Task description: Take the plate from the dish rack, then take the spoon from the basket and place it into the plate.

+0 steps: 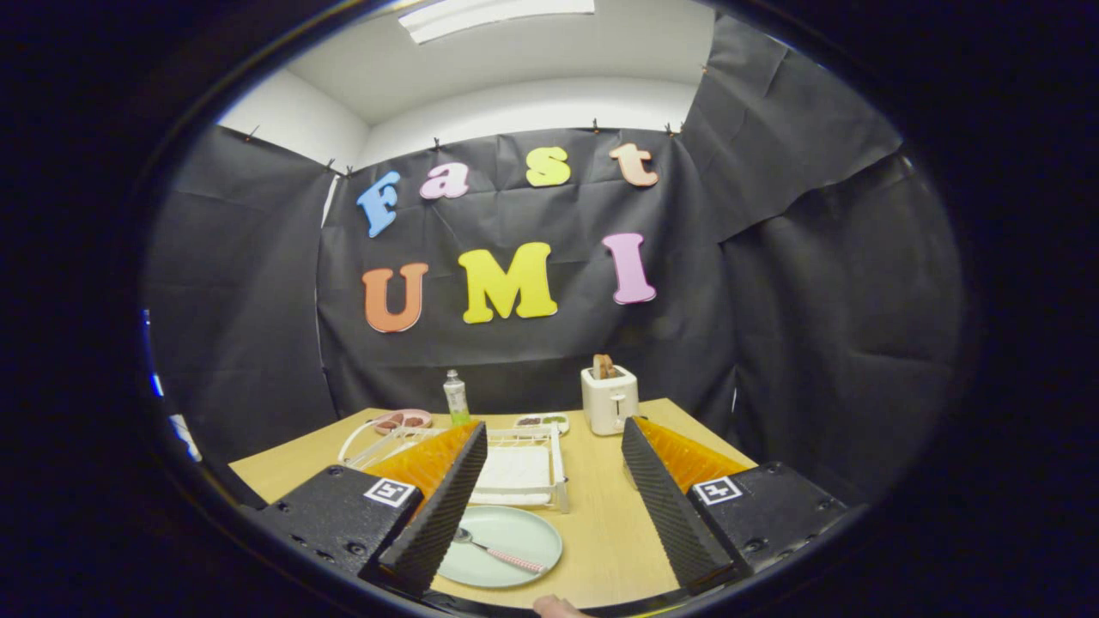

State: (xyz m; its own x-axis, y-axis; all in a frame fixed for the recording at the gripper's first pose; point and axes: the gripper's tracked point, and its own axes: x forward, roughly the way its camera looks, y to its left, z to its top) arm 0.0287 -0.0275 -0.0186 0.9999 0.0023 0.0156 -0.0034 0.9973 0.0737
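Low in the frame, the gripper (549, 515) hangs above the desk (601, 532) with its two fingers spread wide and nothing between them. Just below the left finger, bottom centre, the pale green plate (515, 528) lies flat on the desk, and the spoon (502, 552) with its pink handle rests inside it, bowl end tucked close to the finger's tip. By the look of it both steps are done. The main risk now is that left finger: if it dips or swings right it could catch the spoon's bowl and flick it off, or nudge the plate toward the near edge of the desk.

Just behind the plate, centre frame, stands the white dish rack (524, 468), partly hidden by the left finger; a forward push could shove it. Further back a toaster (610, 399) sits right of centre, a small bottle (456, 396) left of it, and two small dishes (403, 421) near the far edge.
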